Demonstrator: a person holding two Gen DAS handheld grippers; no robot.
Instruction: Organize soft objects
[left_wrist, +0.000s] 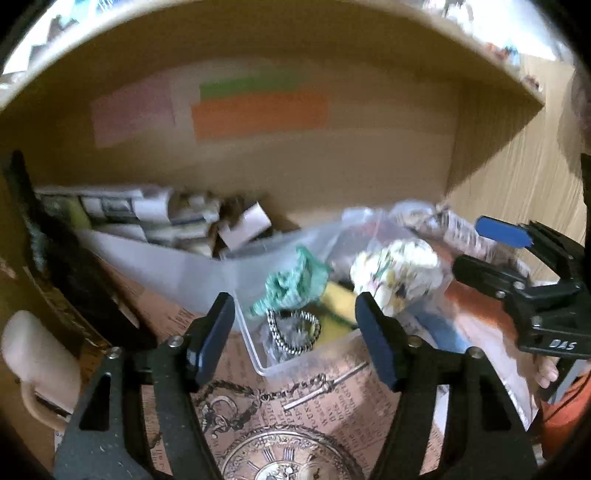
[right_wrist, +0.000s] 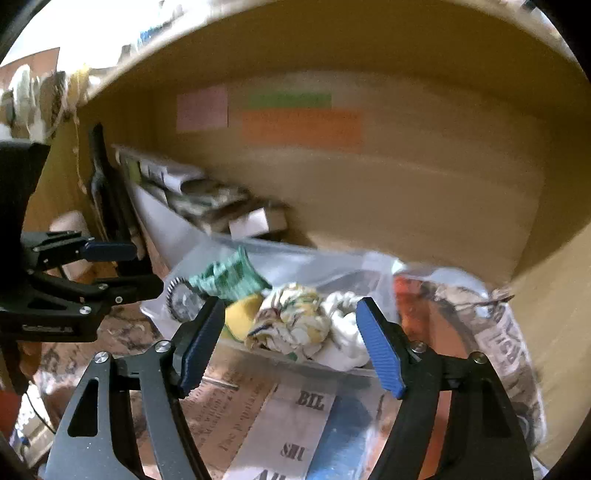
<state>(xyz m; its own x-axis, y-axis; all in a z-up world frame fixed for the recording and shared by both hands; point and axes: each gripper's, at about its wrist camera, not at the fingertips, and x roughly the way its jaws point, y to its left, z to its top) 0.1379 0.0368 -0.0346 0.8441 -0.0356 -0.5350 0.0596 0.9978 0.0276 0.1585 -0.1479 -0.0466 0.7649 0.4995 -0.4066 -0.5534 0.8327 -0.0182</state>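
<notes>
A clear plastic bin (left_wrist: 207, 269) (right_wrist: 295, 254) sits in a wooden cubby. In it lie a green knitted cloth (left_wrist: 291, 284) (right_wrist: 225, 277), a crumpled white-and-yellow floral cloth (left_wrist: 395, 277) (right_wrist: 291, 317), a yellow item (left_wrist: 338, 299) (right_wrist: 242, 314) and a wristwatch (left_wrist: 293, 332) (right_wrist: 181, 299). My left gripper (left_wrist: 295, 332) (right_wrist: 147, 268) stands open just before the bin's near corner, nothing between its pads. My right gripper (right_wrist: 291, 343) (left_wrist: 467, 243) is open too, in front of the floral cloth and apart from it.
Folded papers and small boxes (left_wrist: 147, 218) are piled behind the bin. A dark flat object (left_wrist: 62, 258) leans at the left beside a cream mug (left_wrist: 37, 362). A crinkled plastic bag (right_wrist: 480, 314) lies right of the bin. Coloured notes (left_wrist: 258, 114) mark the back wall. Printed paper (left_wrist: 288, 424) lines the shelf.
</notes>
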